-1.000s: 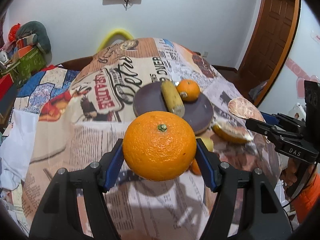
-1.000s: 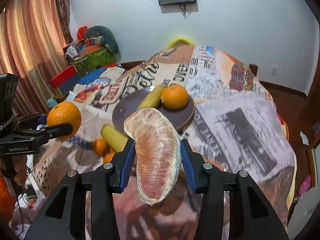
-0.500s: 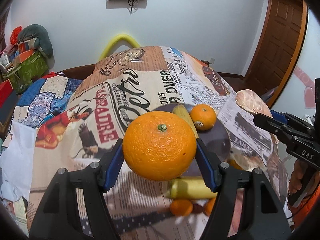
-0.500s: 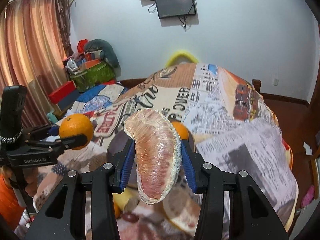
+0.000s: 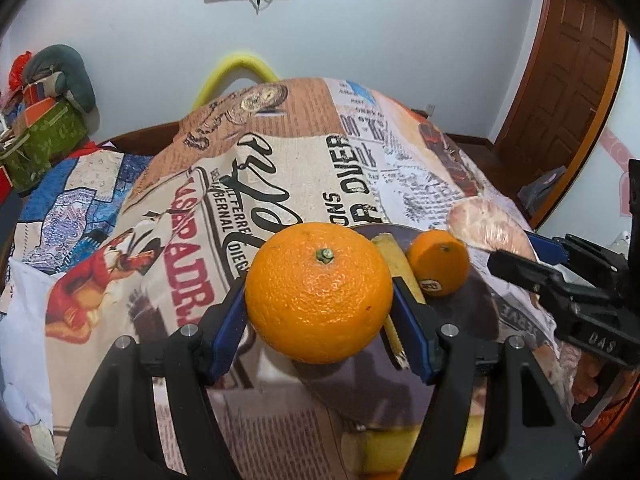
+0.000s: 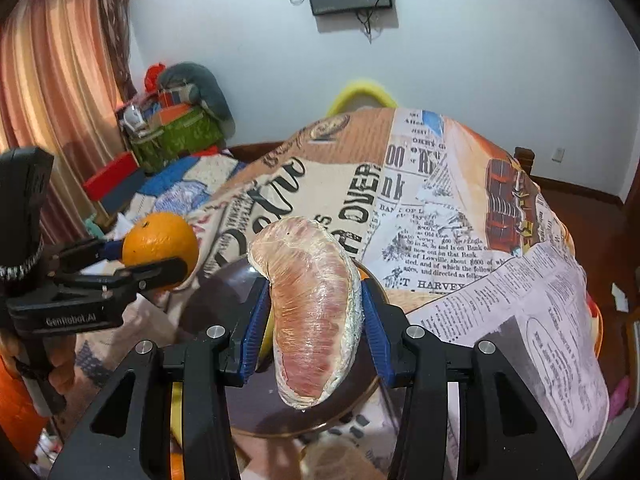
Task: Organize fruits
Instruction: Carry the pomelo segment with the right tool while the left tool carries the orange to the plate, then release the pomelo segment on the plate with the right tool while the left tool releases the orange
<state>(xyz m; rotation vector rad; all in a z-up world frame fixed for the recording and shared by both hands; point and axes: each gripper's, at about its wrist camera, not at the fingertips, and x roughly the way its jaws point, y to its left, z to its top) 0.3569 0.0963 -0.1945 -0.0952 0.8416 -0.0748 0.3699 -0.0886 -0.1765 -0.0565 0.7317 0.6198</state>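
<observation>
My left gripper [image 5: 319, 300] is shut on a large orange [image 5: 319, 293], held over the near left part of a dark round plate [image 5: 476, 320]. On that plate lie a banana [image 5: 396, 264] and a small stickered orange [image 5: 439, 262]. My right gripper [image 6: 314, 320] is shut on a plastic-wrapped pomelo wedge [image 6: 314, 312], held above the same plate [image 6: 224, 292]. The wedge [image 5: 486, 224] and right gripper also show at the right of the left wrist view. In the right wrist view the large orange [image 6: 160, 246] sits in the left gripper [image 6: 154, 258] at the left.
A newspaper-print cloth [image 5: 280, 168] covers the round table. More yellow fruit [image 5: 384, 450] lies at the near edge below the plate. A yellow chair back [image 5: 236, 70] rises behind the table. Boxes and cushions [image 6: 176, 120] crowd the far left, and a wooden door [image 5: 576, 80] stands at the right.
Both grippers have moved forward over the table with their fruit. The plate now lies right under them, and the loose fruit by the near edge has slid down out of view.
</observation>
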